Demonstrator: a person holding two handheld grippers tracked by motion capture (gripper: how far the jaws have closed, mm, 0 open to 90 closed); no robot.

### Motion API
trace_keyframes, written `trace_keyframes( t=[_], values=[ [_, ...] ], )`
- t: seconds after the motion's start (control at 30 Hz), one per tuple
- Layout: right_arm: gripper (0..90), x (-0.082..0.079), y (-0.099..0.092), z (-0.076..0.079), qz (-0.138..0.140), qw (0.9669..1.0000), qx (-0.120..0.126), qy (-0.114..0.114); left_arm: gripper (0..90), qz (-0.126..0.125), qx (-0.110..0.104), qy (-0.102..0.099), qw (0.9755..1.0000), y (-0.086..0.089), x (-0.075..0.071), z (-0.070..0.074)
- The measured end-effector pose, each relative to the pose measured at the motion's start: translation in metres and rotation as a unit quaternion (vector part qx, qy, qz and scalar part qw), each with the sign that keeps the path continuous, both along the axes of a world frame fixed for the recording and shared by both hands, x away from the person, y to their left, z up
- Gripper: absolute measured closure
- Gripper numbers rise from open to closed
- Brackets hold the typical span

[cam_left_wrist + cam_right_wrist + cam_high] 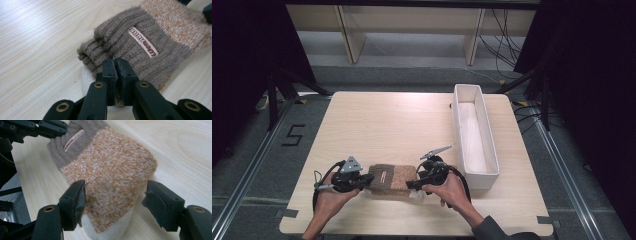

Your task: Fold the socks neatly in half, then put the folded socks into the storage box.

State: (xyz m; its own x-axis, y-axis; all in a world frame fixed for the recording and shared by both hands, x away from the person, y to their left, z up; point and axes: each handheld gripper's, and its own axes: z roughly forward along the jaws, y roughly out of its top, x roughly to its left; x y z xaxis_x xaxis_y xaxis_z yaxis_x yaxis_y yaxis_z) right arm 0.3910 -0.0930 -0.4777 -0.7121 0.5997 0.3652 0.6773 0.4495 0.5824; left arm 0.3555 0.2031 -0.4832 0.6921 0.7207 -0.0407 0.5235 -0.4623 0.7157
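The left gripper [116, 65] is pinching the cuff of the sock [388, 179] lying near the table's [377, 120] front edge while the right gripper [115, 197] is straddling its toe, jaws wide and apart from it, so closing on the toe seems next.

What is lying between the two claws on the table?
A folded knitted sock, brown and orange, lies between the left claw and the right claw, plain in the high view.
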Motion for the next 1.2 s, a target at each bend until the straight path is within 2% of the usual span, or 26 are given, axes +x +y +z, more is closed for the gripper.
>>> trace_keyframes(
  t=[0.1,0.17,0.2,0.23,0.27,0.33,0.43,0.47,0.57,0.63,0.67,0.73,0.77,0.83,0.87,0.9,0.93,1.0,1.07,1.13,1.17,1.2],
  values=[
    [32.0,0.000,0.001,-0.002,-0.007,0.9999,0.000,0.009,84.1,-0.002,0.009,-0.001,1.0000,-0.002,0.001,-0.001],
    [31.5,0.001,0.000,-0.004,-0.010,0.9998,0.003,0.015,84.2,0.000,0.006,0.000,1.0000,-0.002,0.001,-0.002],
    [31.4,0.001,0.000,-0.004,-0.017,0.9994,0.005,0.029,84.2,-0.001,0.007,0.002,1.0000,-0.002,0.001,-0.002],
    [31.3,0.003,-0.001,-0.005,-0.015,0.9997,0.006,0.020,84.3,0.000,0.005,0.001,1.0000,-0.002,0.001,-0.002],
    [31.3,0.003,-0.001,-0.006,-0.020,0.9994,0.007,0.027,84.3,0.000,0.004,0.001,1.0000,-0.002,0.001,-0.002],
    [31.3,0.004,-0.001,-0.008,-0.018,0.9995,0.011,0.023,84.3,0.001,0.004,0.002,1.0000,-0.002,0.001,-0.002],
    [31.3,0.005,0.001,-0.010,-0.019,0.9993,0.013,0.031,84.3,0.002,0.004,0.002,1.0000,-0.002,0.001,-0.003],
    [31.2,0.004,0.001,-0.010,-0.025,0.9987,0.010,0.044,84.3,0.002,0.003,0.002,1.0000,-0.002,0.001,-0.003],
    [30.1,0.006,0.002,-0.013,-0.035,0.9973,0.013,0.063,84.4,0.003,0.000,0.004,1.0000,-0.002,0.001,-0.003],
    [29.7,0.009,0.002,-0.018,-0.020,0.9977,0.027,0.059,84.4,0.002,0.001,0.002,1.0000,-0.001,0.001,-0.004],
    [29.2,0.009,0.003,-0.018,-0.032,0.9968,0.020,0.071,84.4,0.002,0.002,0.002,1.0000,-0.001,0.000,-0.004],
    [29.2,0.011,0.004,-0.021,-0.031,0.9962,0.022,0.079,84.4,0.001,0.001,0.002,1.0000,-0.001,0.001,-0.004],
    [29.1,0.011,0.005,-0.022,-0.025,0.9967,0.028,0.072,84.4,0.004,0.001,0.004,1.0000,0.000,0.001,-0.004],
    [28.8,0.012,0.005,-0.023,-0.027,0.9966,0.021,0.075,84.2,0.006,-0.010,0.007,0.9999,0.001,0.001,-0.004],
    [28.8,0.011,0.006,-0.022,-0.027,0.9964,0.020,0.078,83.0,0.008,-0.018,0.006,0.9998,0.003,0.001,-0.003],
    [28.8,0.012,0.006,-0.023,-0.025,0.9969,0.022,0.071,79.5,0.015,-0.028,0.006,0.9995,0.004,0.001,-0.001],
    [28.9,0.012,0.006,-0.023,-0.019,0.9972,0.027,0.067,75.6,0.021,-0.036,0.002,0.9991,0.005,0.001,0.003],
    [28.9,0.012,0.006,-0.023,-0.021,0.9976,0.024,0.062,74.1,0.023,-0.060,-0.009,0.9979,0.006,-0.001,0.011],
    [28.9,0.011,0.006,-0.022,-0.021,0.9976,0.023,0.062,74.5,0.016,-0.068,-0.020,0.9974,0.000,-0.004,0.020],
    [28.9,0.010,0.007,-0.022,-0.023,0.9969,0.026,0.070,76.4,0.000,-0.060,-0.022,0.9980,-0.009,-0.005,0.023],
    [28.9,0.011,0.007,-0.022,-0.021,0.9976,0.022,0.062,78.3,-0.010,-0.052,-0.015,0.9985,-0.014,-0.004,0.021],
    [28.9,0.011,0.007,-0.022,-0.020,0.9973,0.025,0.066,81.3,-0.018,-0.038,-0.009,0.9991,-0.017,-0.003,0.017]
  ],
)
